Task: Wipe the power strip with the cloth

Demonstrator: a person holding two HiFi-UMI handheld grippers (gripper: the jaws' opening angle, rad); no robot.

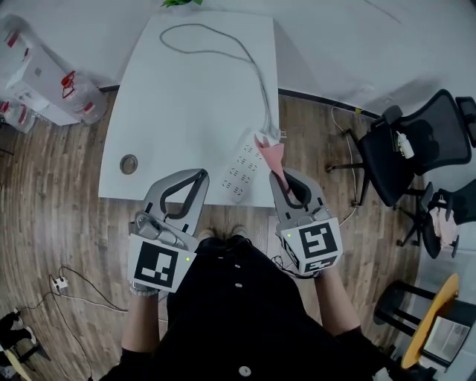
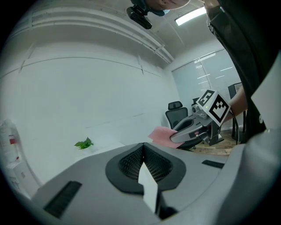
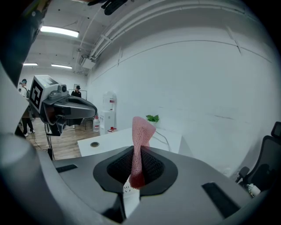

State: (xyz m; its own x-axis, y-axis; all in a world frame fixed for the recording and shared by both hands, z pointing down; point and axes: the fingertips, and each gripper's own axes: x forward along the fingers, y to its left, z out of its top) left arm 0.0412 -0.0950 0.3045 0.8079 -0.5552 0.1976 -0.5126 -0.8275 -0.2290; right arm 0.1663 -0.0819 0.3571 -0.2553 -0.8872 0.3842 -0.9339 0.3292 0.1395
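A white power strip (image 1: 242,173) lies near the front edge of the white table (image 1: 193,97), and its cable (image 1: 223,52) loops toward the far end. My right gripper (image 1: 280,175) is shut on a pink cloth (image 1: 271,155), which sticks up above the strip's right end. In the right gripper view the cloth (image 3: 141,136) rises from the closed jaws, with a bit of the power strip (image 3: 130,196) showing below. My left gripper (image 1: 198,174) hovers just left of the strip, shut and empty. In the left gripper view its jaws (image 2: 142,154) meet with nothing between them.
A round cable hole (image 1: 129,164) sits in the table's front left. A small plant (image 1: 182,3) is at the far edge. Black office chairs (image 1: 409,145) stand to the right, and white boxes (image 1: 41,82) to the left. Cables (image 1: 63,283) lie on the wooden floor.
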